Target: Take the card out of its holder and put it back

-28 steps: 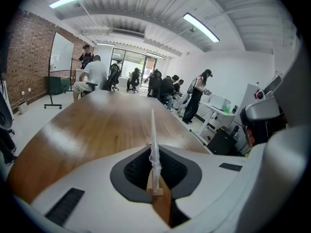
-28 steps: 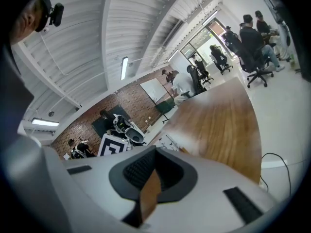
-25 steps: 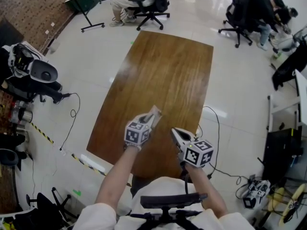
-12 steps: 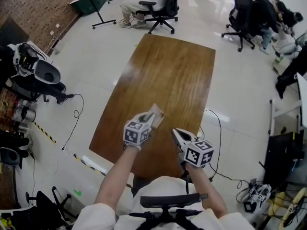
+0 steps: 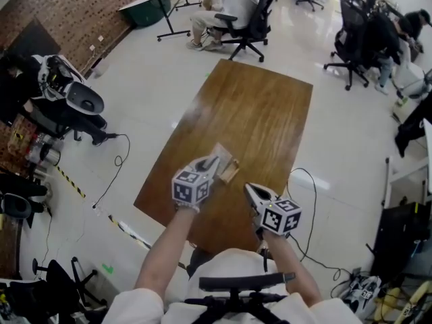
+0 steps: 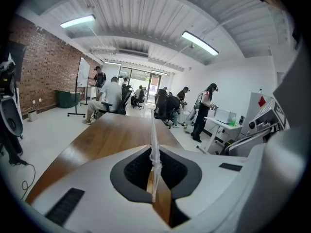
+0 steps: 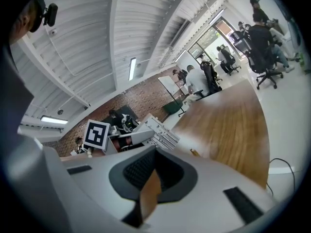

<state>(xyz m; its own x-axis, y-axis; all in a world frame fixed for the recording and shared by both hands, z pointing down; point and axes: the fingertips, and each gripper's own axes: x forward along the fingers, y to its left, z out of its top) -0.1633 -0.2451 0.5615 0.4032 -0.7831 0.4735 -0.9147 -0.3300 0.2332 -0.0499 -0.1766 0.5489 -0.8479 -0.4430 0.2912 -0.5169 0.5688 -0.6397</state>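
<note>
My left gripper [image 5: 213, 165] is shut on a clear plastic card holder [image 5: 221, 155] and holds it over the near part of the brown wooden table [image 5: 260, 106]. In the left gripper view the holder [image 6: 153, 144] stands edge-on between the closed jaws. A small tan card [image 5: 231, 173] shows just under the holder; whether it rests on the table I cannot tell. My right gripper [image 5: 248, 190] hovers to the right of it, shut with nothing in it. From the right gripper view the holder [image 7: 160, 132] shows rows of print.
People sit on office chairs [image 5: 251, 19] beyond the table's far end and at the right [image 5: 358, 39]. Cables [image 5: 115, 174] run over the floor at the left, next to stacked equipment [image 5: 67, 93]. A cable [image 5: 304, 208] also trails by the table's near right corner.
The head view has tilted up, so the table sits lower in the picture. Both grippers hold nearly the same place. The tan card now shows beneath the holder.
</note>
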